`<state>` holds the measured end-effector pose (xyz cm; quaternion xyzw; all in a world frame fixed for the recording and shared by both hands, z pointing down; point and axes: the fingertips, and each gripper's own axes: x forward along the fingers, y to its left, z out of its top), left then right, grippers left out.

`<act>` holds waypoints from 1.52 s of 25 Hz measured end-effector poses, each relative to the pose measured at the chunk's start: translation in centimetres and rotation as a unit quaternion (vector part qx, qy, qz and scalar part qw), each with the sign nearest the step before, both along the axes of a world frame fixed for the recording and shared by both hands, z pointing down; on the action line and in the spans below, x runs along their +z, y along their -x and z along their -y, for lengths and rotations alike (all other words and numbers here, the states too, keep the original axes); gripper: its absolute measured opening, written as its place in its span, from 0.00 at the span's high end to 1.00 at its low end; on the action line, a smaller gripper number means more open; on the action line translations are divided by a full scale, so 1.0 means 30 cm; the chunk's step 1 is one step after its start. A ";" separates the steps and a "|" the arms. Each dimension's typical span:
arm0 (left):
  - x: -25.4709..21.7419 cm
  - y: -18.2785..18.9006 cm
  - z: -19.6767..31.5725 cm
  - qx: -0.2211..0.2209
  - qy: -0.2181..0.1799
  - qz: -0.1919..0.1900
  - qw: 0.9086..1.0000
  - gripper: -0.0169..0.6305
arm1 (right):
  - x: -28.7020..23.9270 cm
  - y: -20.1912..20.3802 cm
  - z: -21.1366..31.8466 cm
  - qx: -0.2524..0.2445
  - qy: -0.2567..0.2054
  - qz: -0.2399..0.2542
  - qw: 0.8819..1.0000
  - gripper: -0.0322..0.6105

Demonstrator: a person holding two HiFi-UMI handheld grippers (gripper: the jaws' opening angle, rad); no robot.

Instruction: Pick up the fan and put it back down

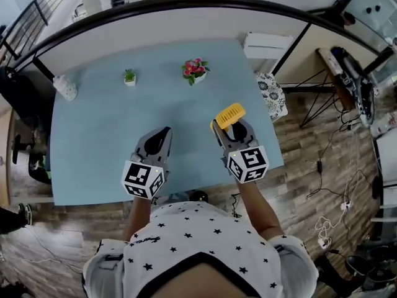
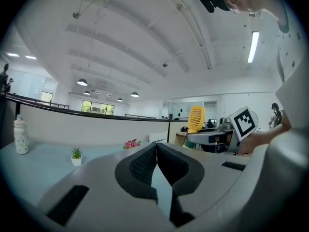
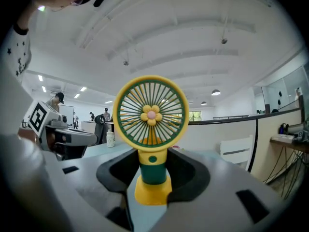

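The fan (image 1: 230, 115) is small and yellow, with a green grille and a green stem. It stands upright between the jaws of my right gripper (image 1: 231, 129), lifted above the light blue table (image 1: 93, 141) near its right edge. In the right gripper view the fan (image 3: 151, 115) fills the centre and the right gripper (image 3: 152, 170) is shut on its stem and base. My left gripper (image 1: 162, 134) hovers over the table's front middle, to the left of the fan. Its tips meet, so the left gripper (image 2: 156, 149) is shut with nothing in it. The left gripper view shows the fan (image 2: 196, 119) off to the right.
At the back of the table stand a small green potted plant (image 1: 129, 77) and a pot of pink flowers (image 1: 195, 71). A white bottle (image 1: 65, 87) stands at the back left corner. A patterned chair cushion (image 1: 271, 95) and floor cables (image 1: 329, 166) lie right of the table.
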<state>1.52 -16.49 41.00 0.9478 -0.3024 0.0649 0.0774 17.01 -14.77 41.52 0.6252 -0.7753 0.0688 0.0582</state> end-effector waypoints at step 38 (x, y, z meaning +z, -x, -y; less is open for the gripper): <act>-0.024 -0.070 0.012 0.039 -0.004 0.001 0.999 0.93 | -0.102 -0.076 -0.095 0.050 -0.015 0.020 0.998 0.68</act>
